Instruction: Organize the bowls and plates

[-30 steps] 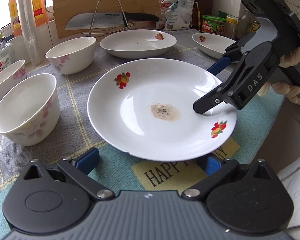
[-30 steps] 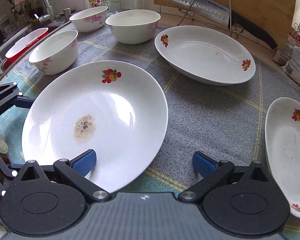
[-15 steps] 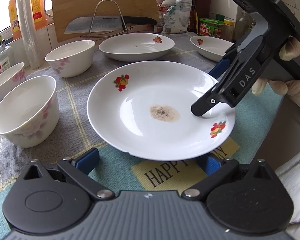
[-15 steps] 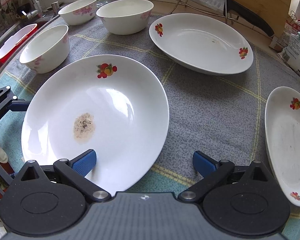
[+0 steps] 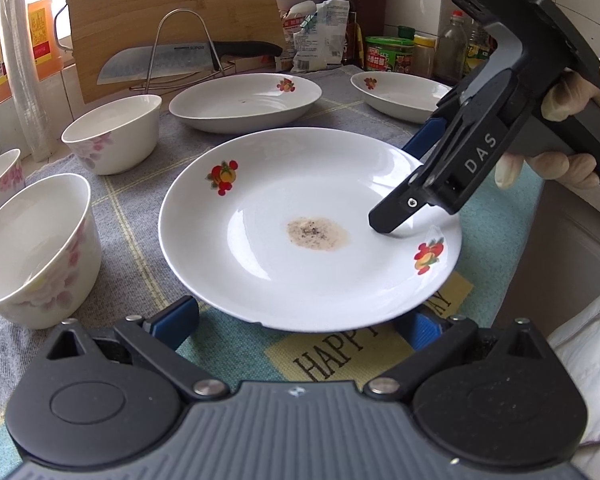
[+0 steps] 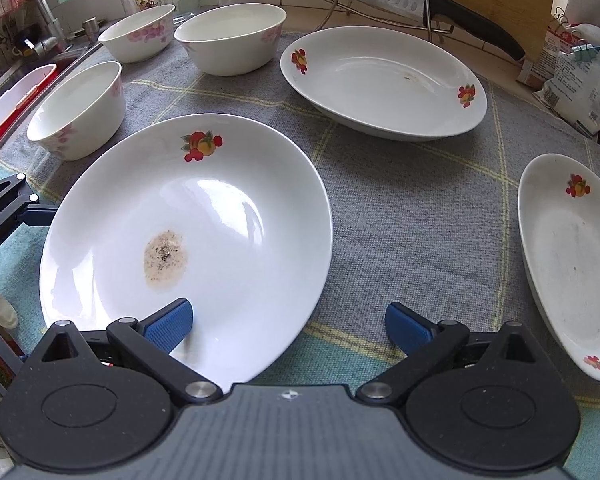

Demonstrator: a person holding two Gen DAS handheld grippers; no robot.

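A white plate (image 5: pixel 308 232) with fruit prints and a brown stain lies on the cloth, seen also in the right wrist view (image 6: pixel 188 236). My left gripper (image 5: pixel 300 326) is open at the plate's near edge, fingers either side. My right gripper (image 6: pixel 288 322) is open; its left finger reaches over the plate's rim, the other is off the plate. It shows in the left wrist view (image 5: pixel 412 184). Two more plates (image 6: pixel 384 80) (image 6: pixel 568 264) and three bowls (image 6: pixel 232 36) (image 6: pixel 138 32) (image 6: pixel 78 108) stand around.
A cutting board (image 5: pixel 172 12), a knife (image 5: pixel 188 58) on a wire rack and bottles and packets (image 5: pixel 388 52) line the back. A sink with a tap (image 6: pixel 28 12) lies left of the bowls. The counter edge (image 5: pixel 556 216) runs on the right.
Both cameras have drawn slightly closer to the stained plate. The right gripper's finger sits a little further in over the plate's rim. Nothing was gripped.
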